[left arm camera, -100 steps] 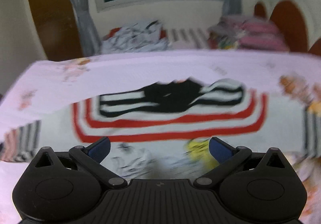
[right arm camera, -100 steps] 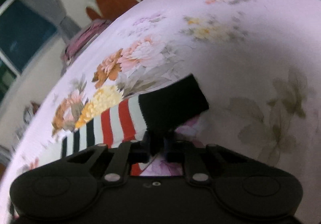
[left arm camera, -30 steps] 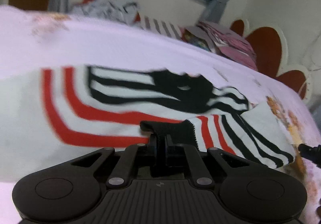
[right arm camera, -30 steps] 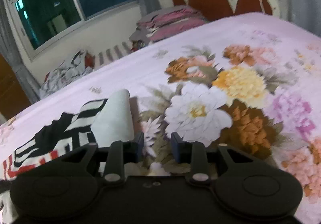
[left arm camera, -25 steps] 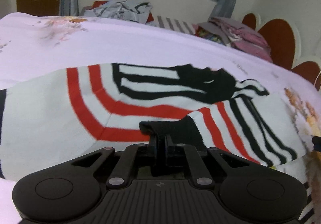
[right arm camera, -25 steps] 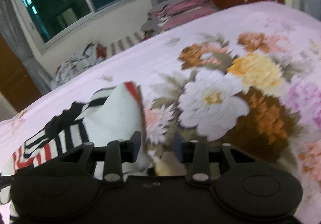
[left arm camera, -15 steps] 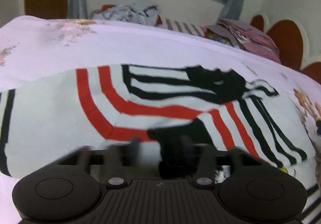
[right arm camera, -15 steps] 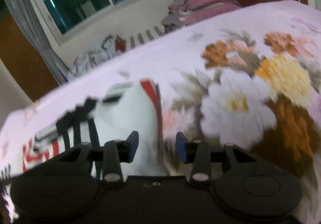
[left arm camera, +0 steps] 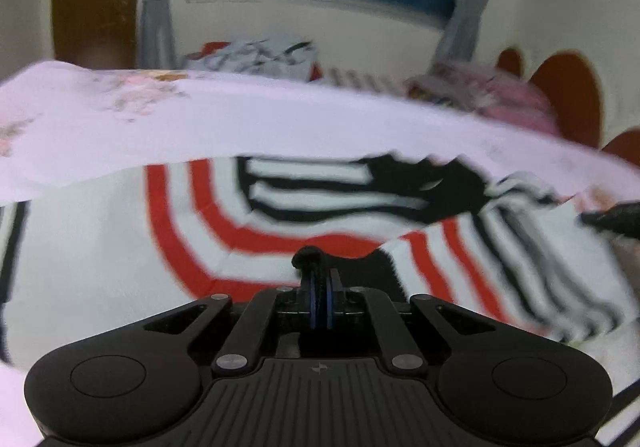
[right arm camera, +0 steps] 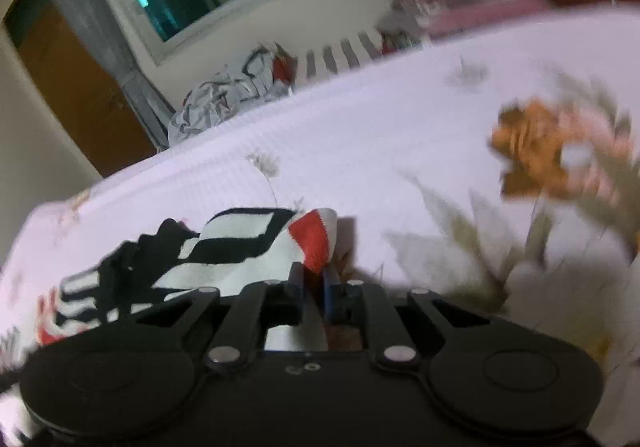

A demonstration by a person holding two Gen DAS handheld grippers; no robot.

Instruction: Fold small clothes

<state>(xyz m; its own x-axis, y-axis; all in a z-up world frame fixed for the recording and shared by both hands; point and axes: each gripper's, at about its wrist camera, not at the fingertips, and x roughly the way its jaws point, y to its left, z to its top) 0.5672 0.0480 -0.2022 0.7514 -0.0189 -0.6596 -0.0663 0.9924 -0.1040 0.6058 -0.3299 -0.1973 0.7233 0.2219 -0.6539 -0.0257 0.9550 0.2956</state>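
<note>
Left gripper point(left arm camera: 319, 301) is pressed together on a black cuff point(left arm camera: 308, 257) & right gripper point(right arm camera: 316, 287) is clamped on a red-striped corner of the striped sweater point(left arm camera: 120, 247), spread on floral bedsheet point(right arm camera: 400, 151), prob. so a fold can be drawn.

Black ribbed left gripper point(left arm camera: 319, 287), silver screws, blue-padded fingers point(left arm camera: 329, 301), round side housings

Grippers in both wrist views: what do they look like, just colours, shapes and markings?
The left gripper and right gripper are matte black, with a wide body, two round side lobes, silver pivot pins on angled linkage bars and blue finger pads. The left body has ribbed grooves and a small star mark. No cables or sleeves show.
</note>
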